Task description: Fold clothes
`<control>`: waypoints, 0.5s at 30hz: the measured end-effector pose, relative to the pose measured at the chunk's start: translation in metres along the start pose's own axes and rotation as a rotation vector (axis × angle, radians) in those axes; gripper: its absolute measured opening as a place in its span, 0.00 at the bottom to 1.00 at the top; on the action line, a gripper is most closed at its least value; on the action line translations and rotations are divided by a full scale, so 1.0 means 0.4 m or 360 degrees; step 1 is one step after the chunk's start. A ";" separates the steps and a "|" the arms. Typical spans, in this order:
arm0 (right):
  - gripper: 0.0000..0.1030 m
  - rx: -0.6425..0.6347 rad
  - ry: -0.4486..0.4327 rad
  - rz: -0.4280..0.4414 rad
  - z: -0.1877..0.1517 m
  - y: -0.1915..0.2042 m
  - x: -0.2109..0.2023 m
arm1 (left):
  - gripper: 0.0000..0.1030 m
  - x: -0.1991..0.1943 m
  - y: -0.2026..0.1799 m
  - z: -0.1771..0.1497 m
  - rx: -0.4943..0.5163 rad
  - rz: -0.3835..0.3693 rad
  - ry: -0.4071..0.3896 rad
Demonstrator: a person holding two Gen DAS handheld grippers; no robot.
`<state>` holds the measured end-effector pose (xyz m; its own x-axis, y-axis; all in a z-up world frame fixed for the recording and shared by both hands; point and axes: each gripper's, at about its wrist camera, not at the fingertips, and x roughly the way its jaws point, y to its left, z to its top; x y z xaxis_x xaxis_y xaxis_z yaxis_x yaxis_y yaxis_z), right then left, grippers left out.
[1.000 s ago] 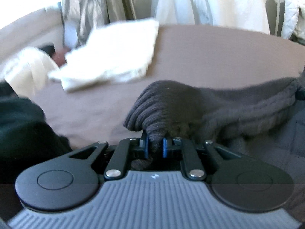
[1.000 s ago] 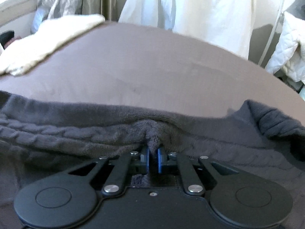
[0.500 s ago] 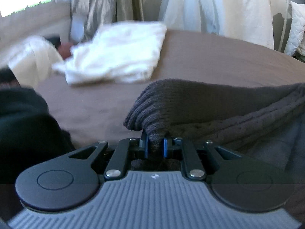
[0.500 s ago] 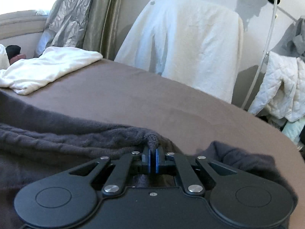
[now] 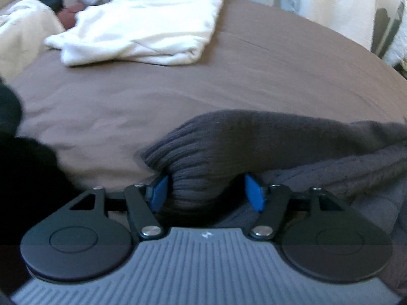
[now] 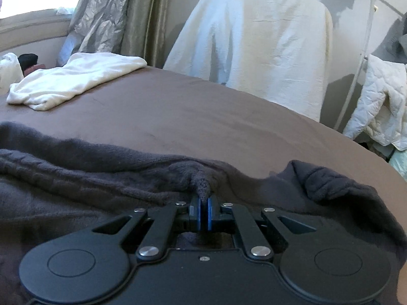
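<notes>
A bed [image 5: 229,76] under a brown cover fills the view, with a folded white garment [image 5: 142,23] near its far left edge. A dark grey knitted sweater [image 6: 89,178] lies across the near side. The left gripper [image 5: 207,190] has its fingers apart — the ribbed cuff sits loosely between them. The right gripper [image 6: 202,212] is clamped tight on a pinch of sweater edge.

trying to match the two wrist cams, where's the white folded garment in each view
Left wrist: the white folded garment lies top left of centre on the brown bed cover.
Right wrist: the same garment lies at the far left, mid-height, on the cover.
Shared landmark: the dark grey sweater along the near edge.
</notes>
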<state>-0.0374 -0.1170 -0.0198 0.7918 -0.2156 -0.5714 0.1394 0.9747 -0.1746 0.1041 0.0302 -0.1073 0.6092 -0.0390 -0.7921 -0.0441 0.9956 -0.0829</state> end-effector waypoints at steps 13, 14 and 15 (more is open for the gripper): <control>0.04 0.0004 -0.0301 -0.0088 0.355 -0.049 0.048 | 0.11 -0.178 -0.096 0.328 0.0296 0.0313 -0.0673; 0.04 0.0032 -0.0326 -0.0075 0.395 -0.056 0.053 | 0.12 -0.176 -0.105 0.355 0.0298 0.0354 -0.0709; 0.04 0.0060 -0.0350 -0.0062 0.435 -0.064 0.059 | 0.18 -0.169 -0.108 0.381 0.0276 0.0392 -0.0736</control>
<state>0.0811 -0.1368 0.1108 0.8954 -0.2393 -0.3754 0.1914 0.9683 -0.1607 0.1855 0.0028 0.0419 0.8834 0.1998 -0.4239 -0.1222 0.9715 0.2032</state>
